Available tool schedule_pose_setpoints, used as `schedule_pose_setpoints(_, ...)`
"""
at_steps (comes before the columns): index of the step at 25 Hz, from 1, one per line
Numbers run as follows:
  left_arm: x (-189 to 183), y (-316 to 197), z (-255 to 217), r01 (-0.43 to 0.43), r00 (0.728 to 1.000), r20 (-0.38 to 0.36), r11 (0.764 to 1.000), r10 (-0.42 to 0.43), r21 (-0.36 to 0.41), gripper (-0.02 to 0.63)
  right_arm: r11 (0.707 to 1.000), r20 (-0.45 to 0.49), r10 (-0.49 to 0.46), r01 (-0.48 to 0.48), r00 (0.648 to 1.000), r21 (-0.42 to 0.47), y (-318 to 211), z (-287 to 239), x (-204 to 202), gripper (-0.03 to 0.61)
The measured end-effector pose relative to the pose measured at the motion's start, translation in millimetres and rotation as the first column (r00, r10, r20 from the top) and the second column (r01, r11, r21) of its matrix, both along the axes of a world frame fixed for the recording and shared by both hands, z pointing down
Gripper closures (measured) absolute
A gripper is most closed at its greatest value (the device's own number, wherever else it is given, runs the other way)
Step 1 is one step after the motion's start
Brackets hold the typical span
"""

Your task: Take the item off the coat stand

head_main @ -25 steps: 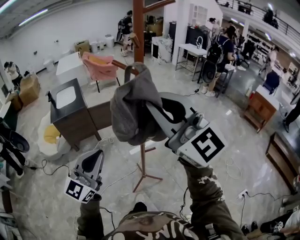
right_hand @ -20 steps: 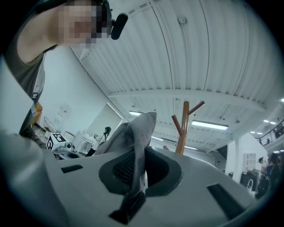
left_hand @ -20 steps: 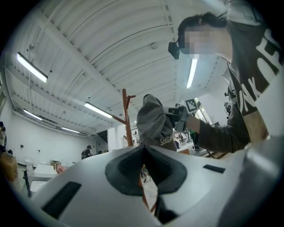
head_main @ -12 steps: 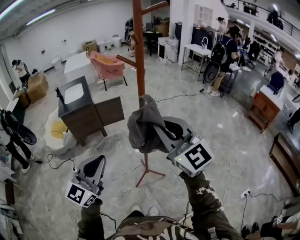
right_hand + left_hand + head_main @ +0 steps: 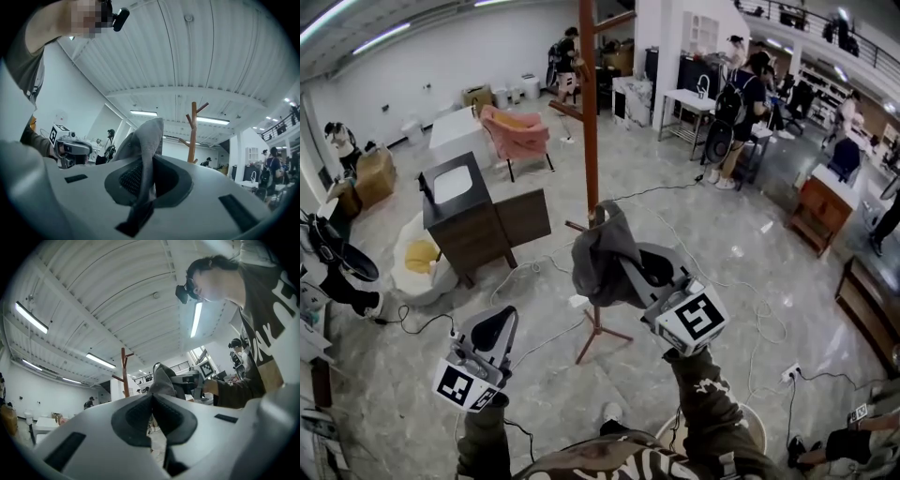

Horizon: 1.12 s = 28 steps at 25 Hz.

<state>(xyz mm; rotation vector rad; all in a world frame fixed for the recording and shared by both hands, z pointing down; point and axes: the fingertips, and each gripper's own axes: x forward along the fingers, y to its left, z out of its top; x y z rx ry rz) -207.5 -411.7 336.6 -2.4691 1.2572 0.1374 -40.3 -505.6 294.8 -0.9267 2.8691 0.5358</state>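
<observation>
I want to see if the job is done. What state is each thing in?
Grey cloth item: off the stand, pinched in the right gripper.
Brown wooden coat stand: upright, visible pegs bare.
Right gripper: shut on the grey cloth item.
Left gripper: shut, empty.

Large open hall. Glossy pale stone floor (image 5: 787,272) with loose cables (image 5: 761,319) trailing across it. White wall (image 5: 403,75) far left. Strip lights (image 5: 380,37) on a ribbed white ceiling (image 5: 187,51). Left: dark vanity cabinet (image 5: 473,234), pink chair (image 5: 517,138) beyond it. Right: brown wooden cabinet (image 5: 818,214). Railed mezzanine (image 5: 811,23) far right.
</observation>
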Motion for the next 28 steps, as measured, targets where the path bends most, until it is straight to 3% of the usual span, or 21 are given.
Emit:
schedule_pose_setpoints(16, -39.3, 244.5, 14.5, -0.084, 0.996, -0.024, 0.996, 0.084, -0.006, 0.612, 0.990, -0.010, 0.135, -0.135, 0.991, -0.034, 236.7, 21.4, -19.0, 0.554)
schedule_pose_setpoints(28, -15.2, 342.4, 1.0, -0.108, 0.994, -0.038, 0.994, 0.107, -0.003, 0.612, 0.989, -0.014, 0.148, -0.148, 0.989, -0.025, 344.0, 5.4, 1.6, 0.554)
